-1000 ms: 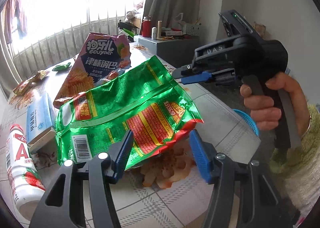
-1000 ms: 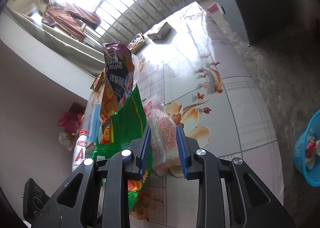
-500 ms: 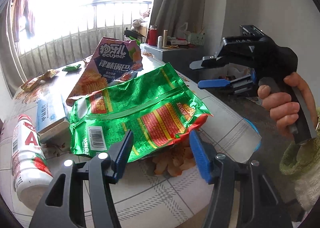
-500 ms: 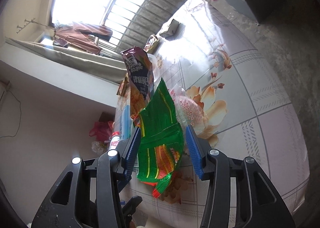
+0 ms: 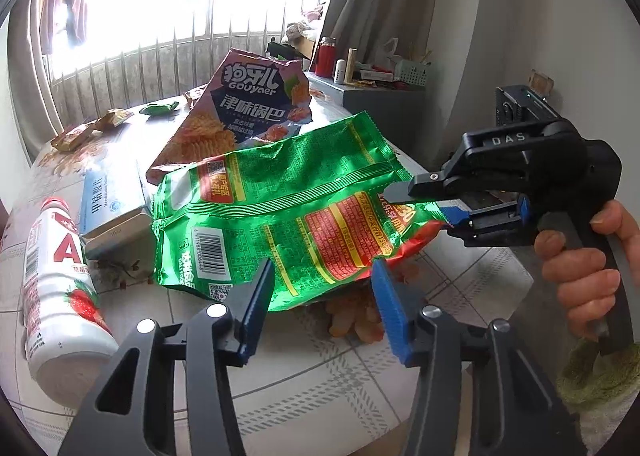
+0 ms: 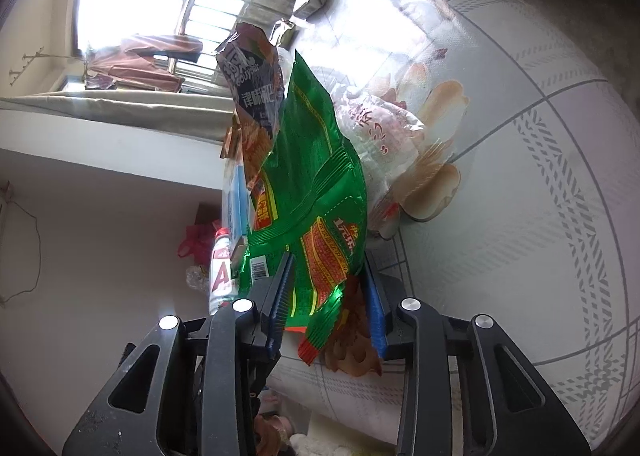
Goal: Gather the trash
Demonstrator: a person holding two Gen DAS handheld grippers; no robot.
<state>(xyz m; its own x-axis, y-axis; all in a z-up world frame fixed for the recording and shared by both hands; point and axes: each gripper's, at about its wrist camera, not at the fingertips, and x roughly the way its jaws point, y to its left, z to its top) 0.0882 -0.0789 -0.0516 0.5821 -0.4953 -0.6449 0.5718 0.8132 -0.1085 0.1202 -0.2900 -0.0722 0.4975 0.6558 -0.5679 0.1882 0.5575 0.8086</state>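
A shiny green snack bag (image 5: pixel 280 208) lies crumpled on the table (image 5: pixel 320 368), its right corner raised. In the left wrist view my right gripper (image 5: pixel 430 205), held by a person's hand (image 5: pixel 580 268), reaches in from the right. Its jaws are closing with that corner between them. In the right wrist view the green bag (image 6: pixel 316 192) runs down between the fingers of my right gripper (image 6: pixel 326 288), with small gaps still showing at the pads. My left gripper (image 5: pixel 322 288) sits at the bag's near edge. Its jaws are closing slightly and touch nothing.
A purple snack bag (image 5: pixel 256 112) stands behind the green one. A white strawberry drink bottle (image 5: pixel 56 280) and a blue-white box (image 5: pixel 108 196) lie at the left. A clear bag of pink snacks (image 6: pixel 384 136) lies under the green bag. Small wrappers (image 5: pixel 92 128) sit far back; a grey cabinet (image 5: pixel 380 112) stands beyond.
My right gripper has swung in and down from the right, opened wide, then narrowed around the green bag's corner. The left gripper's jaws have narrowed a little.
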